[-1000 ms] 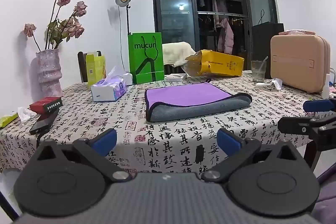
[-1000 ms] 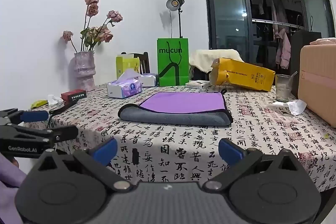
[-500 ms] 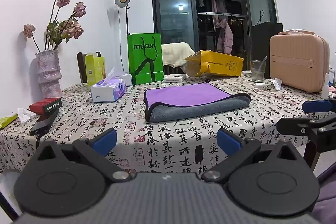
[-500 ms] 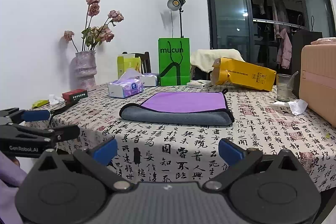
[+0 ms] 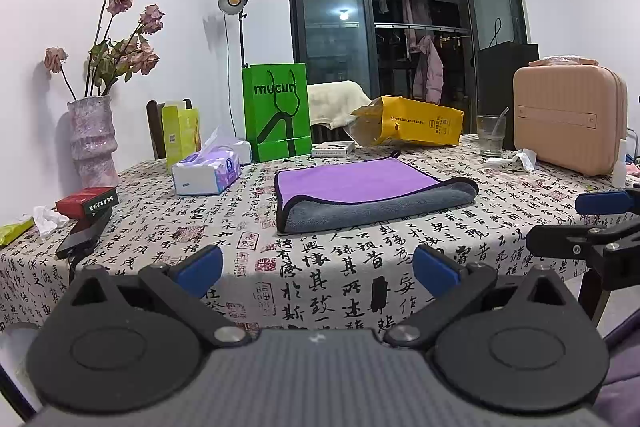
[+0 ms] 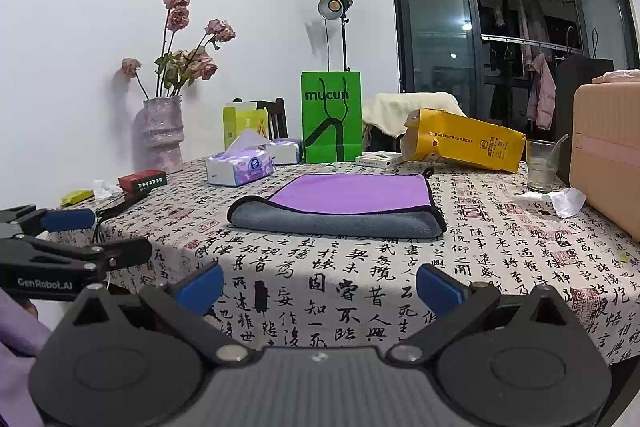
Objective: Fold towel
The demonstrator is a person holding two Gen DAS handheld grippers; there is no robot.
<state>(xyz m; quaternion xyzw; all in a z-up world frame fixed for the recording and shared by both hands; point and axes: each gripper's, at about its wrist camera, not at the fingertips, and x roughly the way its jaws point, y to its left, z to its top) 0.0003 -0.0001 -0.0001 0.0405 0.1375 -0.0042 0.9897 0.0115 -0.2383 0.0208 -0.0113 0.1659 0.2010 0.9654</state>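
A towel, purple on top and grey underneath, [image 5: 360, 191] lies folded flat on the printed tablecloth [image 5: 320, 279] in the middle of the table; it also shows in the right wrist view [image 6: 344, 203]. My left gripper [image 5: 318, 269] is open and empty, held off the table's near edge, well short of the towel. My right gripper [image 6: 320, 285] is open and empty, also off the near edge. Each gripper shows from the side in the other's view: the right one [image 5: 592, 219] and the left one [image 6: 76, 235].
Behind the towel stand a green bag [image 5: 277, 111], a yellow bag [image 5: 408, 127], a tissue pack [image 5: 206, 173] and a glass [image 5: 491, 141]. A pink case [image 5: 568, 131] is at the right. A vase of dried roses [image 5: 93, 143], a red box [image 5: 86, 201] and a phone [image 5: 82, 235] are at the left.
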